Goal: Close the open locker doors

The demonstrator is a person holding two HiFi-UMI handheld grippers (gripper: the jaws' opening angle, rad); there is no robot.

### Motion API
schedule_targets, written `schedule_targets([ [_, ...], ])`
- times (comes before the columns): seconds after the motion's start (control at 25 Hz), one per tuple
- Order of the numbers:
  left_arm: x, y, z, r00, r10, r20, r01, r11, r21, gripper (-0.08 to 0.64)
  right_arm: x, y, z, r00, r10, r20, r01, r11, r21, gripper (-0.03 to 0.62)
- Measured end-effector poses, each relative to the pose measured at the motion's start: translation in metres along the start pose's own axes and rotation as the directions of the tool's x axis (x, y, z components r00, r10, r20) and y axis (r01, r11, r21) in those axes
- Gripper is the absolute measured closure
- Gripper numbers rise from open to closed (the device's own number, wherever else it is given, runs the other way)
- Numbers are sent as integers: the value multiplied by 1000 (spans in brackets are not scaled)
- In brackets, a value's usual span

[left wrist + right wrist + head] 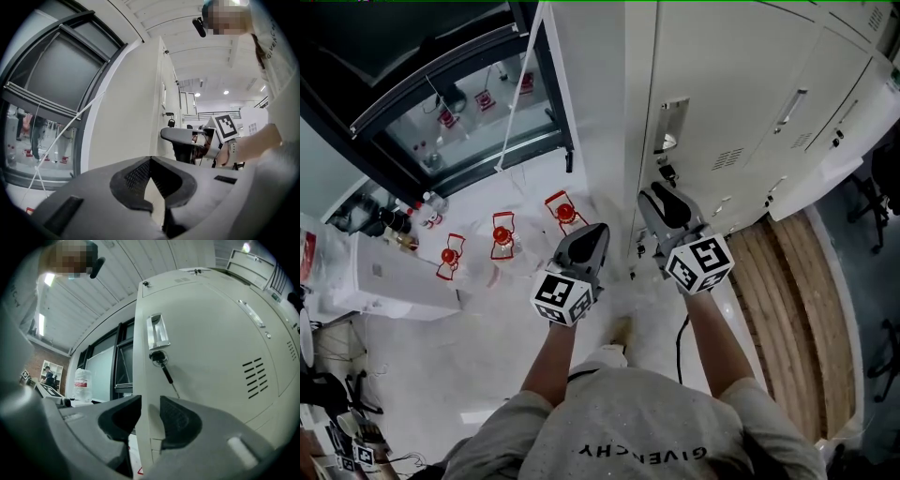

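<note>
Right tongs (149, 403) are clamped on the free edge of the open locker door (211, 352), centre frame; left tongs (150, 161) are pressed together, empty. Closing is judged begun, not finished; further doors (825, 173), upper right, appear ajar.

Through the feed I saw two grey moulded shells, the left gripper (596, 232) and the right gripper (657, 194). Each bore a white cube (562, 298) printed with black square markers. Their fingers (180, 420) were dark and ribbed. The wearer's T-shirt (619, 427) was grey and short-sleeved, with dark lettering.
</note>
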State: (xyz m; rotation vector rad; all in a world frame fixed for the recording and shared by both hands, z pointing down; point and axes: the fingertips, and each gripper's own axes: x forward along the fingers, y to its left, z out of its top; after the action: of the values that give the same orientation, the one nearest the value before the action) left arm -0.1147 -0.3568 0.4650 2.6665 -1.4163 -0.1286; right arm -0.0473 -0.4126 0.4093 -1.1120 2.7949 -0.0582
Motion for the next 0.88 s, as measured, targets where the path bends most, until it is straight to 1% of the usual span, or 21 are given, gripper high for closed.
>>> schedule_targets([
  [0.36, -11, 4, 0, 999, 29, -15, -29, 1000, 6, 563, 6, 10, -7, 999, 32, -17, -32, 999, 23, 433],
  [0.64, -22, -3, -3, 999, 38, -24, -38, 999, 7, 563, 2, 16, -13, 998, 55, -29, -53, 997, 50, 423],
  [0.88, -29, -11, 2, 999, 34, -23, -34, 999, 13, 563, -16, 23, -15, 998, 48, -40, -45, 997, 64, 423],
])
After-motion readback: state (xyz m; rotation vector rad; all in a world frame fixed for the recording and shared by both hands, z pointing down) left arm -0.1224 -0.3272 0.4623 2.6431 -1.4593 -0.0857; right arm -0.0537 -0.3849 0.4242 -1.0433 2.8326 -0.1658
